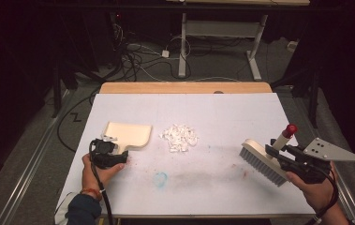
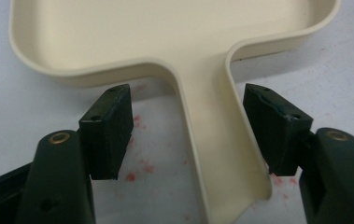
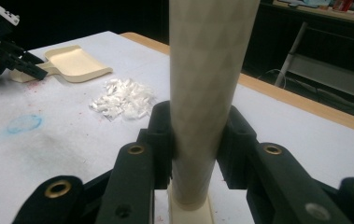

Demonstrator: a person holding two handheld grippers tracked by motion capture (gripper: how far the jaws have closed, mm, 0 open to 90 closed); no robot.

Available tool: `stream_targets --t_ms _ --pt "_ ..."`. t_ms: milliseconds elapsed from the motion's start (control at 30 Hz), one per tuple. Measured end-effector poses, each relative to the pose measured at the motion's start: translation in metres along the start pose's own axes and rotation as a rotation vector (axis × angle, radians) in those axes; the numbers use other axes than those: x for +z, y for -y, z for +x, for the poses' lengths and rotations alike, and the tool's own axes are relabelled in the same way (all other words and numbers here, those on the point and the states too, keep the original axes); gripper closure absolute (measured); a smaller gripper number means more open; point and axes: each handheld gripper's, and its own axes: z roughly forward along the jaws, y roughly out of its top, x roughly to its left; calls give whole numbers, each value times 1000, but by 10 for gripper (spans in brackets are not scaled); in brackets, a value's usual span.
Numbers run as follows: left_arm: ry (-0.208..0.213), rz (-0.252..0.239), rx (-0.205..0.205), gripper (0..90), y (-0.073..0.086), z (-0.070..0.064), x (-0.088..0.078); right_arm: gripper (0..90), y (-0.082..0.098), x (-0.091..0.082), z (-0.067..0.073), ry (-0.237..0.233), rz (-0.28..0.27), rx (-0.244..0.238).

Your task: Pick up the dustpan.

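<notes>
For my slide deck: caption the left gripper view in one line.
Left gripper open astride the cream dustpan's handle, pads not yet pressing, on the stained white table.

Cream dustpan (image 1: 129,135), white scraps (image 1: 180,138), red-tipped brush (image 1: 265,158)

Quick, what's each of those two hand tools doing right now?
Left tool: open, jaws either side of the dustpan handle, not pressing on it.
Right tool: closed on the brush handle.
</notes>
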Motion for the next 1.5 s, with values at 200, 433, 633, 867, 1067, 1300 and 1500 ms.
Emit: stream_targets --t_ms 200,433,633,867,1067,1300,1500 --pt "-18 -22 -9 495 -7 2 6 701 1 1 0 -1 5 2" --pt "-14 -23 7 633 -13 3 9 701 1 5 2 -13 18 -5" --pt "-58 -8 46 637 -19 3 0 702 2 4 1 0 11 6" --pt "-58 -22 102 638 -21 3 -28 702 1 1 -1 19 8 19" --pt "-5 23 189 638 -10 -3 -47 702 2 1 -2 20 13 23" --pt "64 52 285 638 8 -16 -67 702 3 2 -3 25 19 27" --pt "131 106 378 637 19 -30 -76 702 3 4 -3 21 26 27"
